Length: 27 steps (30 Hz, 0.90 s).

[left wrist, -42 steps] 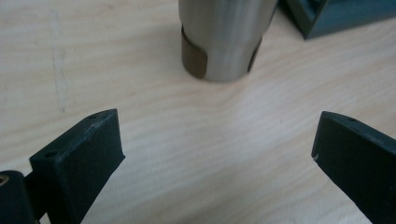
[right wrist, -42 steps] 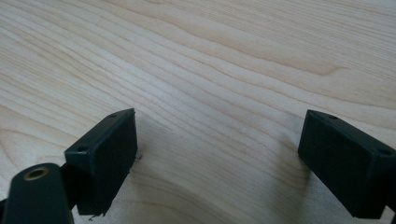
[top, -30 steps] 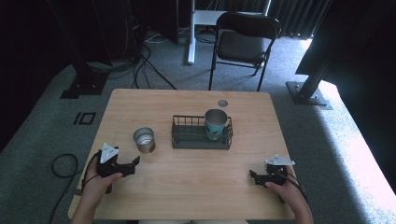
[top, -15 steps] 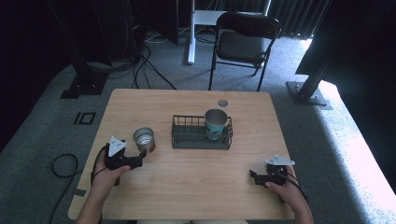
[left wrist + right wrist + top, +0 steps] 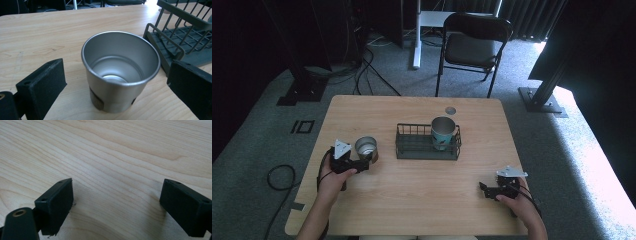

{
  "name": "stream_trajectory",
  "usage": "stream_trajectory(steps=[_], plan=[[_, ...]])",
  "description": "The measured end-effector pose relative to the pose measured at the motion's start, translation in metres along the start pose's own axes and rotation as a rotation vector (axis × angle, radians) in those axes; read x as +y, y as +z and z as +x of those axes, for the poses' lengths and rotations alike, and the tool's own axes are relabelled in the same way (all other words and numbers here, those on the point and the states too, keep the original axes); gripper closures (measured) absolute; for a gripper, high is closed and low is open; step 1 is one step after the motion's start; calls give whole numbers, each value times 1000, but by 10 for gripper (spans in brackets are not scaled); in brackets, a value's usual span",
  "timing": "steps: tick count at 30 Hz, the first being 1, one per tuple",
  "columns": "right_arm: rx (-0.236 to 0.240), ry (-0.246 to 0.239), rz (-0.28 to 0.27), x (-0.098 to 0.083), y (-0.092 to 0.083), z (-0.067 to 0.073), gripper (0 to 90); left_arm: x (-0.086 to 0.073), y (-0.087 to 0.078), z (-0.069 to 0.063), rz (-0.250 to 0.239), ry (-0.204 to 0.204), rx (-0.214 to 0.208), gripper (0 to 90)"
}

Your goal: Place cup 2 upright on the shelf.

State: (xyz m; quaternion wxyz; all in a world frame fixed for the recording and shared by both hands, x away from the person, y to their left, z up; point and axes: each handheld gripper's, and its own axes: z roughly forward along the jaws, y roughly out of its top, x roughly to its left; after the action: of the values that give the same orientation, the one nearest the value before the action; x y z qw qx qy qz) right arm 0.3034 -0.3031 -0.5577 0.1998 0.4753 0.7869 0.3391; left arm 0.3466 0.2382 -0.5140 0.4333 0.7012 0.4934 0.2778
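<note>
An empty steel cup [image 5: 366, 147] stands upright on the wooden table [image 5: 362, 112], left of a dark wire basket [image 5: 427, 150]. My left gripper [image 5: 368, 160] is open right at the cup. In the left gripper view the cup [image 5: 120, 72] sits between the two spread jaws, with a gap on each side. A second metal cup with a teal band [image 5: 443, 131] stands inside the basket at its right end. My right gripper [image 5: 483, 188] rests low over bare wood near the front right. It is open, with nothing between its jaws [image 5: 117, 192].
The basket's near corner [image 5: 152, 27] lies just right of the steel cup. A small grey round disc [image 5: 450, 110] sits in the tabletop behind the basket. A black chair [image 5: 474, 47] stands beyond the far edge.
My left gripper has moved forward and right, up to the steel cup, so its jaws now flank it. The right gripper has stayed put.
</note>
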Motion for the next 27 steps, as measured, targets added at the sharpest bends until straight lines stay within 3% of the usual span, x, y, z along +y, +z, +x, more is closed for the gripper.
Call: stream_trajectory(steps=[12,27], plan=[[0,-1,0,0,0,0,113,7,22,-7,7,19,5,25],[0,0,0,0,0,0,114,10,39,-10,10,26,25,25]])
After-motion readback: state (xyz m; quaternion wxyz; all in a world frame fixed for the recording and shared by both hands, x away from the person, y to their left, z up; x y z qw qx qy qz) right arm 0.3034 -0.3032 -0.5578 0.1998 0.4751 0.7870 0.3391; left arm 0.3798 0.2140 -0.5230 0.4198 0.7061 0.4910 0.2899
